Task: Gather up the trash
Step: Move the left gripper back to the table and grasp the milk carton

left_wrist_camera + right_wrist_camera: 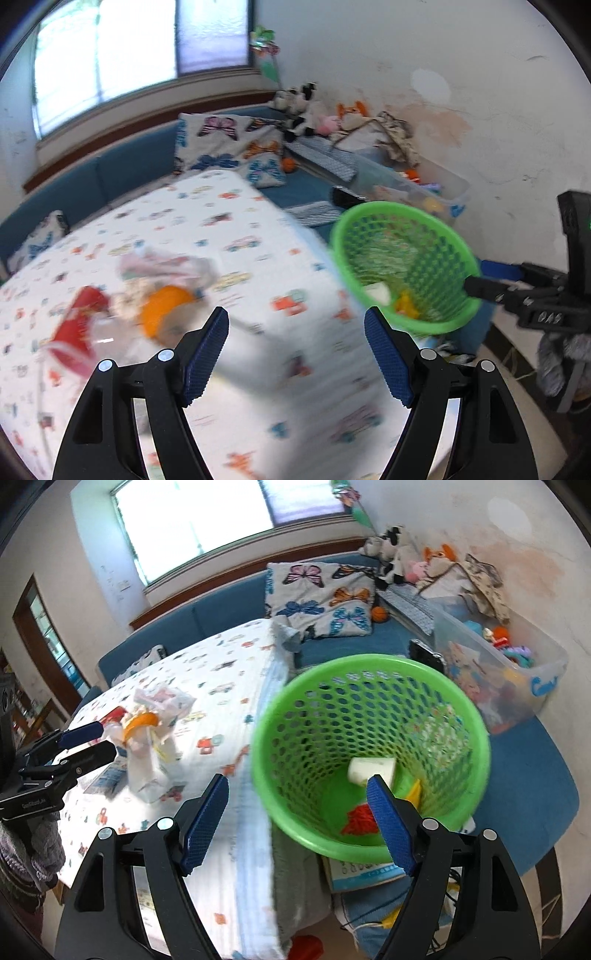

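Green perforated plastic forms the round basket [369, 760], which is seen beside the edge of the table [207, 686] covered in a white printed quilted cloth. Inside the basket a white crumpled piece [371, 770], a red scrap [358, 821] and a yellow bit [413, 794] are found. On the cloth, left of the basket, a heap of crinkled clear wrappers with an orange lid [142, 722] is left. The right gripper [297, 821] is held spread at the basket's rim, nothing pinched. The left gripper [295, 354] is likewise spread and empty above the cloth.
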`<control>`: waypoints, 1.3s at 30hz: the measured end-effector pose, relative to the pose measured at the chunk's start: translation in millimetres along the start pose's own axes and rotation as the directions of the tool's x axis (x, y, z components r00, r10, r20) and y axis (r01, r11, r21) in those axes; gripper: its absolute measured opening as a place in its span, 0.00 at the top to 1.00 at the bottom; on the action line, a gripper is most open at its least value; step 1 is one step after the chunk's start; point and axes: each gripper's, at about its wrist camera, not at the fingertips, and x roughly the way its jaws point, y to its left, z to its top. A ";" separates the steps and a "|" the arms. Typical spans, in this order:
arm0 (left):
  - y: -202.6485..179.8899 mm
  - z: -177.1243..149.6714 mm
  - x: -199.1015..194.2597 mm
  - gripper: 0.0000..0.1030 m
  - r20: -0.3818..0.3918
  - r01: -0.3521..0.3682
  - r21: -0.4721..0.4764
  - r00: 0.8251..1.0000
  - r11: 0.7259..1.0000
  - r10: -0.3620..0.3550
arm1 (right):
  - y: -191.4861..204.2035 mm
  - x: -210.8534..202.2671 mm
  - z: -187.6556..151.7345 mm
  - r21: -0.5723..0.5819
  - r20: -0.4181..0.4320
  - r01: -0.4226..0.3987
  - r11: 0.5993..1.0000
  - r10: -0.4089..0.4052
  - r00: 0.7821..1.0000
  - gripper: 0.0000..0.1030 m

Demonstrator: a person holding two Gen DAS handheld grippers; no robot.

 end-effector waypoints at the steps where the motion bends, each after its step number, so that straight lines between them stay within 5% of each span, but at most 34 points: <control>1: 8.3 -3.9 -3.2 0.29 0.001 -0.025 -0.001 1.000 1.000 0.025 | 4.8 1.5 1.1 -0.009 -0.002 -0.009 1.000 0.009 1.000 0.25; 9: 69.8 -30.5 -13.0 0.29 -0.032 -0.147 -0.054 0.989 0.988 0.146 | 39.7 17.4 7.0 -0.072 -0.029 -0.060 0.996 0.058 0.998 0.25; 17: 94.7 -54.1 -1.5 0.29 -0.102 -0.214 0.000 0.972 0.977 0.213 | 72.1 37.4 13.0 -0.135 -0.071 -0.105 0.985 0.096 0.993 0.22; 39: 101.1 -54.6 40.3 0.32 -0.167 -0.207 0.142 0.959 0.968 0.230 | 116.0 70.1 14.3 -0.242 -0.152 -0.150 0.959 0.115 0.982 0.21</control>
